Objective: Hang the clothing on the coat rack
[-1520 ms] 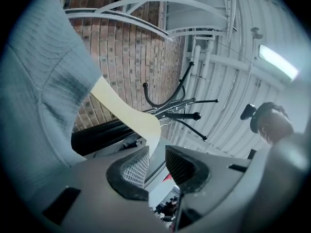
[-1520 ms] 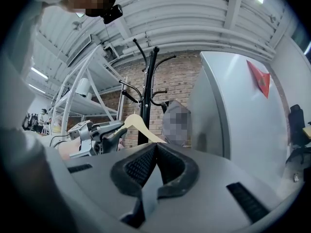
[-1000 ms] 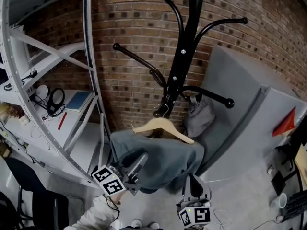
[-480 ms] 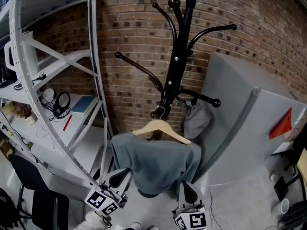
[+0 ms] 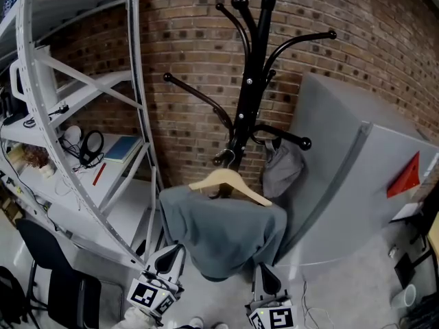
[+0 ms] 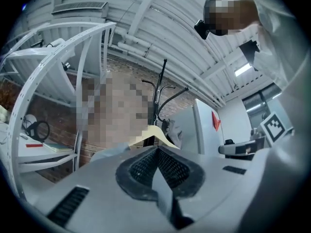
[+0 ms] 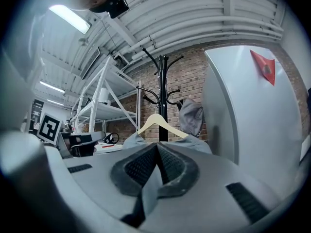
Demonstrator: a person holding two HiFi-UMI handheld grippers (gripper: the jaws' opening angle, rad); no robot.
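Note:
A black coat rack (image 5: 251, 88) stands against the brick wall. From one of its lower hooks hangs a wooden hanger (image 5: 230, 182) carrying a grey garment (image 5: 223, 233). My left gripper (image 5: 171, 254) is shut and empty, just below the garment's left hem and apart from it. To the right, my right gripper (image 5: 265, 273) is also shut and empty under the right hem. In the left gripper view the hanger (image 6: 153, 135) shows above the closed jaws. The right gripper view shows the hanger (image 7: 158, 123) and the rack (image 7: 163, 91) straight ahead.
White metal shelving (image 5: 82, 115) at the left holds headphones (image 5: 89, 144) and a blue book (image 5: 123, 148). A grey bag (image 5: 281, 170) hangs on a rack arm. A tall grey cabinet (image 5: 357, 184) with a red triangle stands at the right. A black chair (image 5: 55, 279) is at lower left.
My left gripper has drawn back down and left, off the grey garment it was against. The right gripper has dropped slightly. The garment hangs still on the hanger.

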